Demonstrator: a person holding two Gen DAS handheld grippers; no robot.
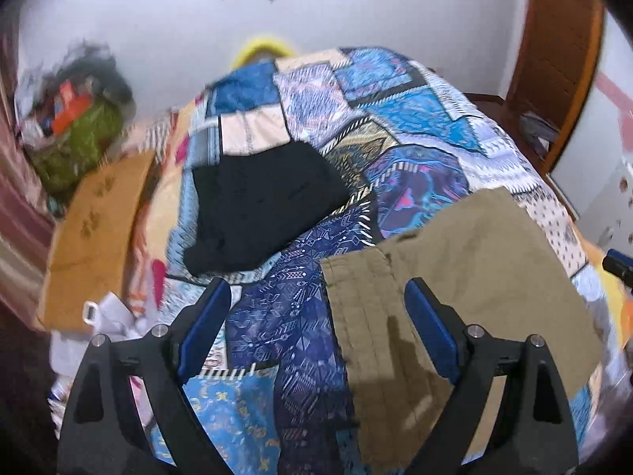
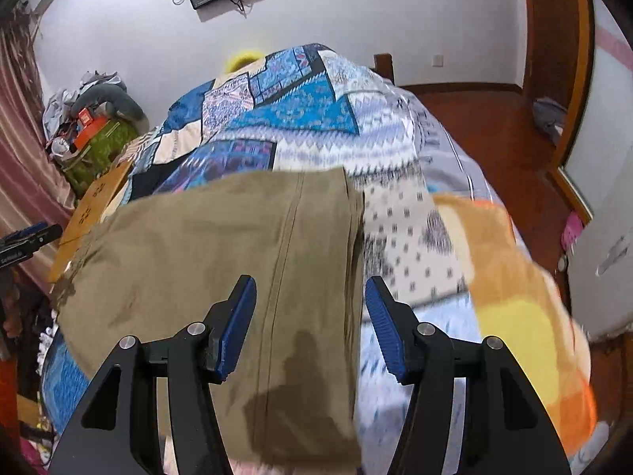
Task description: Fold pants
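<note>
Folded khaki pants (image 2: 221, 245) lie flat on a patchwork quilt (image 2: 300, 114) that covers the bed. My right gripper (image 2: 310, 281) hovers open over their right part, the fabric below both fingers, and the pads press on nothing. In the left wrist view the same pants (image 1: 474, 261) lie at the right, and their left hem runs between the fingers of my left gripper (image 1: 316, 285). That gripper stands wide open above hem and quilt (image 1: 285, 316), holding nothing. The left gripper's tip (image 2: 27, 241) shows at the left edge of the right wrist view.
A folded black garment (image 1: 261, 206) lies on the quilt beyond the left gripper. A tan cushion (image 1: 95, 237) and a heap of clutter (image 1: 79, 138) sit at the bed's left side. An orange and yellow blanket (image 2: 514, 297) lies right of the pants, beside a white cabinet (image 2: 605, 269).
</note>
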